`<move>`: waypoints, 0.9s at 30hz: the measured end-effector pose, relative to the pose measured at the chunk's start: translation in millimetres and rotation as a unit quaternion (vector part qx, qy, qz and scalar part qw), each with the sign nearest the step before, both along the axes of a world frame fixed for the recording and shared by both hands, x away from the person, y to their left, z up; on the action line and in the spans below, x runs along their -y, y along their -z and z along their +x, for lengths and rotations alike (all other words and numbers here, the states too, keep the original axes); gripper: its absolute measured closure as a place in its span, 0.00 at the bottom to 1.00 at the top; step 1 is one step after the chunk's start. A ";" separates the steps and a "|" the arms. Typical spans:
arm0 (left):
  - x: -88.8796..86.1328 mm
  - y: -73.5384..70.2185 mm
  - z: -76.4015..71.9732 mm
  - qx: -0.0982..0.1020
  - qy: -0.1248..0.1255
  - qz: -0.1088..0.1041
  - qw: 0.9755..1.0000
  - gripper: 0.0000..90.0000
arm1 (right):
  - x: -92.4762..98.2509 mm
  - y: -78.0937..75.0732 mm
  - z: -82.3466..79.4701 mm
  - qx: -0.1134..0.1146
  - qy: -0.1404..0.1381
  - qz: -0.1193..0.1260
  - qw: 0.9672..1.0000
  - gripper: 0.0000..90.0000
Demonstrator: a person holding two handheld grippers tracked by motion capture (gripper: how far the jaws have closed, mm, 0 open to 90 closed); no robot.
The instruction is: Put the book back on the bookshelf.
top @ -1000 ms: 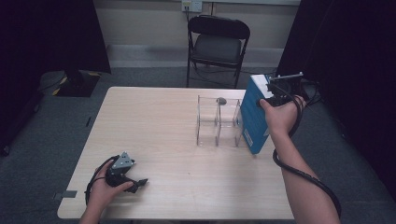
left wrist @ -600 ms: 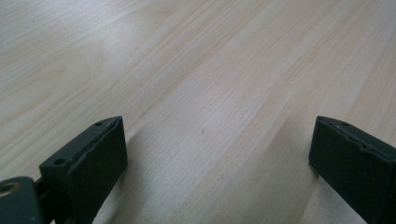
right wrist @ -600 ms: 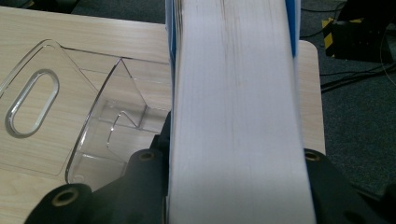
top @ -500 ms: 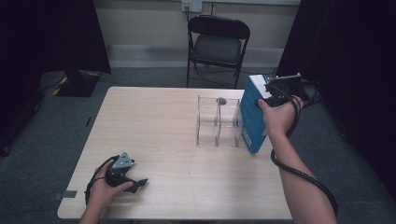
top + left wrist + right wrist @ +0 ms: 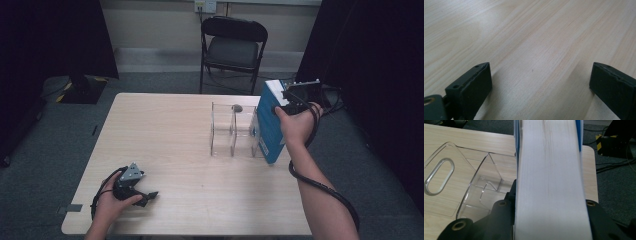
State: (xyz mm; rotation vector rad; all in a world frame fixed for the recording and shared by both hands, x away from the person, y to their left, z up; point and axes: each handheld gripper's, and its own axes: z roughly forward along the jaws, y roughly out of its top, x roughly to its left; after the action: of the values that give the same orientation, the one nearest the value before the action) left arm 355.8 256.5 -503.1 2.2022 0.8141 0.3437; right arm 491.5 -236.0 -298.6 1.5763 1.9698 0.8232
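A person sits at a light wooden table (image 5: pixel 170 140), holding a two-jaw gripper in each hand. The right gripper (image 5: pixel 295 97) is raised at the far right side of the table, its jaws clamped on the top of a thick book (image 5: pixel 270 127) with a blue cover. The book stands upright on the table, just beside the right end of a clear plastic rack (image 5: pixel 232 130) with upright dividers; whether book and rack touch cannot be told. In the right gripper view, the book's white page edges (image 5: pixel 550 180) run up between the two black jaws, with the clear rack (image 5: pixel 476 185) to their left. The left gripper (image 5: pixel 132 185) rests low on the table at the near left corner, well apart from the book. In the left gripper view its jaws are spread wide over bare wood (image 5: pixel 539 50), holding nothing. A black folding chair (image 5: pixel 232 45) stands beyond the table.
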 end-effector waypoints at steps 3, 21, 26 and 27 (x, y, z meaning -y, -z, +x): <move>0.1 0.0 -0.1 0.000 0.000 0.000 1.000 0.04 | -0.1 2.7 0.7 -0.002 -0.002 0.000 1.000 0.68; 0.2 -0.1 -0.4 0.000 -0.001 0.000 1.000 0.05 | -0.2 7.3 0.3 0.009 -0.012 0.001 1.000 0.67; 0.1 -0.1 -0.4 0.000 0.000 0.001 1.000 0.05 | -0.1 8.2 0.1 0.010 -0.014 0.007 1.000 0.65; 0.2 -0.1 -0.4 0.000 0.000 0.001 1.000 0.05 | 0.7 8.3 0.2 0.010 -0.016 0.008 1.000 0.64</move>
State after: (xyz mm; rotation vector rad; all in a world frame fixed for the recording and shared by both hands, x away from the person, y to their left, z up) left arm 355.4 256.3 -503.0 2.2030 0.8151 0.3443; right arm 491.7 -236.7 -306.9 1.5443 1.9839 0.8669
